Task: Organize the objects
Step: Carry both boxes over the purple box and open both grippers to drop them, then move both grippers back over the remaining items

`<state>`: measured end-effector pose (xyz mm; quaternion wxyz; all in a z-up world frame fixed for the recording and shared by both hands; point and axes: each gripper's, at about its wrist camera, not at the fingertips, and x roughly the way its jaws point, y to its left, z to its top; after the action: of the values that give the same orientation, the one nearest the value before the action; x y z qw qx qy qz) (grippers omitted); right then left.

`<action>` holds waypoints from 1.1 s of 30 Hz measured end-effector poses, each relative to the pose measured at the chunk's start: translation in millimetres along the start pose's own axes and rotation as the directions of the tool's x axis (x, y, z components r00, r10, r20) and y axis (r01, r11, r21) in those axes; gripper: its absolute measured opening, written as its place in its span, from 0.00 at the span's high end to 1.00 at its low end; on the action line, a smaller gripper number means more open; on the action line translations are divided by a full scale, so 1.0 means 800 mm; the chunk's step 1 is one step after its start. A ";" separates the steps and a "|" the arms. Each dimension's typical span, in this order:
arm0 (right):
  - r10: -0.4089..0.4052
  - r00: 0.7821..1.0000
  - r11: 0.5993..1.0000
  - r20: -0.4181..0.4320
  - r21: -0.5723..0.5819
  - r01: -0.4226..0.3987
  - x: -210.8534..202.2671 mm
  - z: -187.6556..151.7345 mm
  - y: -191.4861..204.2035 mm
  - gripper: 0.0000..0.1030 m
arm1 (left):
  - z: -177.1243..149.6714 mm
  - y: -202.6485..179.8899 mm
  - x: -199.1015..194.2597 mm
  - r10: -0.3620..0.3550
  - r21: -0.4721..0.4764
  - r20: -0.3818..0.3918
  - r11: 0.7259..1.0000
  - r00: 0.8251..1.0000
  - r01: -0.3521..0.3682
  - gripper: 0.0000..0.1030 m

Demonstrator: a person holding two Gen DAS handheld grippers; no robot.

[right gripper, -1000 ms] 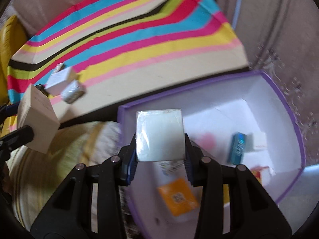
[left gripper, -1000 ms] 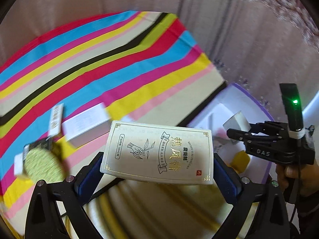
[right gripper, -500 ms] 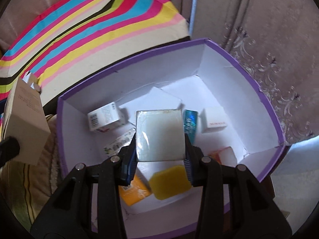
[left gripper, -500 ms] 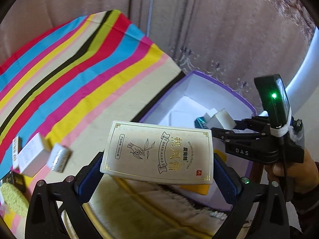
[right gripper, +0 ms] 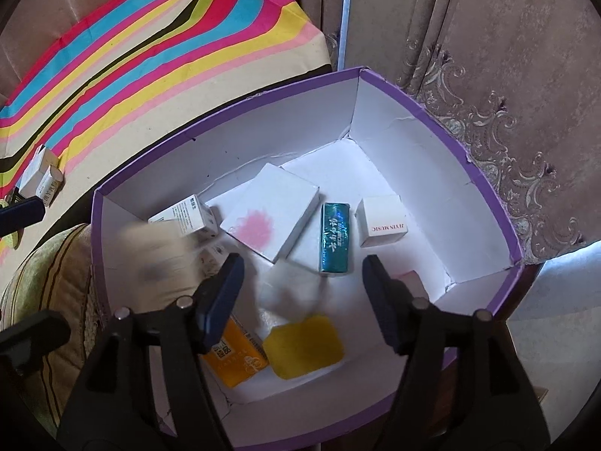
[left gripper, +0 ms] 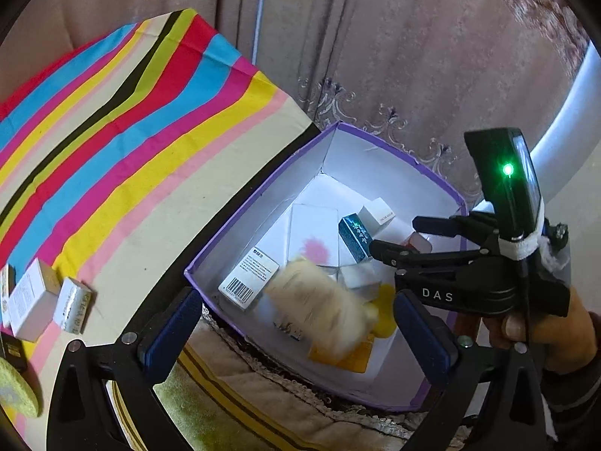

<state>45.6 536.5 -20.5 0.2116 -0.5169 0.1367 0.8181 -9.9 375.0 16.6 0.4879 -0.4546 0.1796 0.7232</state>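
Observation:
A purple-rimmed white box (left gripper: 259,206) (right gripper: 420,97) stands beside the striped table. My left gripper (left gripper: 296,327) is open above its near corner; the cream tea box (left gripper: 323,300) falls blurred below it, also seen in the right wrist view (right gripper: 157,255). My right gripper (right gripper: 300,289) is open over the box; its small pale box (right gripper: 289,289) drops as a blur. The right gripper also shows in the left wrist view (left gripper: 394,240). Inside lie a teal box (right gripper: 334,238), a white flat box (right gripper: 274,214), a yellow pad (right gripper: 304,345) and an orange packet (right gripper: 236,357).
The striped tablecloth (left gripper: 131,131) holds two small white boxes (left gripper: 49,300) and a green round pad (left gripper: 15,391) at its left edge. A striped cushion (left gripper: 233,402) lies below the box. Curtains (left gripper: 375,37) hang behind.
Both grippers swung from the table to over the purple box and opened. The tea box and the small pale box left the jaws and are falling in.

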 end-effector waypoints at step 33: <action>0.117 0.993 0.978 0.022 -0.179 -0.111 -0.026 0.024 0.140 0.29 | -0.086 0.153 -0.111 0.115 -0.380 0.146 0.923 0.983 -0.052 0.00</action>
<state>-16.3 443.2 7.5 0.1196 -0.5119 0.0893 0.8460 -73.0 222.1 32.4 0.3740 -0.4695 0.0162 0.7996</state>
